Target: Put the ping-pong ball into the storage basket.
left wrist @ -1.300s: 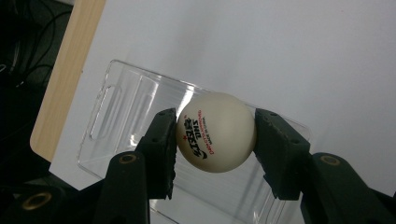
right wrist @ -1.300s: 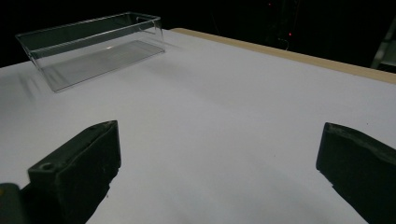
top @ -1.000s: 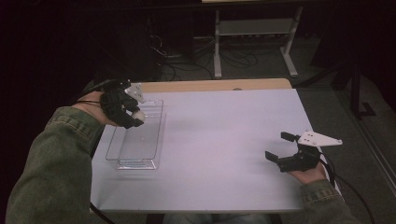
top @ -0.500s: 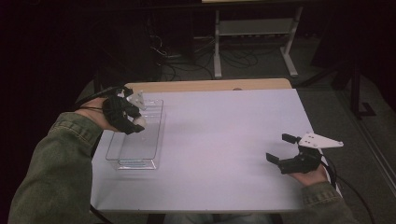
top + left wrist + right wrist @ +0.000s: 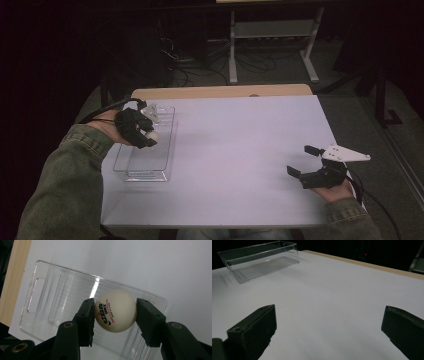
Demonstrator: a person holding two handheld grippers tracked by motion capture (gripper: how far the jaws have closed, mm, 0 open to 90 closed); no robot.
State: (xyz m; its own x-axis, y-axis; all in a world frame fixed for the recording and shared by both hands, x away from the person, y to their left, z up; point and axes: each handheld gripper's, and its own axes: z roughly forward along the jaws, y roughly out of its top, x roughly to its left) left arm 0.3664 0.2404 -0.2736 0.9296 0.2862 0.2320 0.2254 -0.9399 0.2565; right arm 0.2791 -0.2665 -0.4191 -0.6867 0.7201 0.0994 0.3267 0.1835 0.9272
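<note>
White and bare across most of its top, the surface (image 5: 235, 150) has a strip of pale wood along its far edge, with dark floor, cables and a metal stand (image 5: 272, 45) behind it. One clear plastic tray (image 5: 145, 165), rectangular and shallow-walled, sits near the left edge of the surface. One table tennis ball (image 5: 115, 310), white with red and black print on its side, is clamped between the two black jaws of the left gripper (image 5: 115, 315), which hangs above the tray; in the left gripper view the tray's ribbed floor and a handle-shaped slot at one end show beneath the ball. In the high view the ball (image 5: 151, 135) shows as a small white spot at the tip of the left gripper (image 5: 142, 132), over the tray's far half. The right gripper (image 5: 304, 162) lies well apart, near the right front corner of the surface, its jaws spread wide with nothing between them; the right gripper view looks across the bare white top toward the tray (image 5: 259, 260). Two green sleeves (image 5: 65, 195) come in from the bottom
</note>
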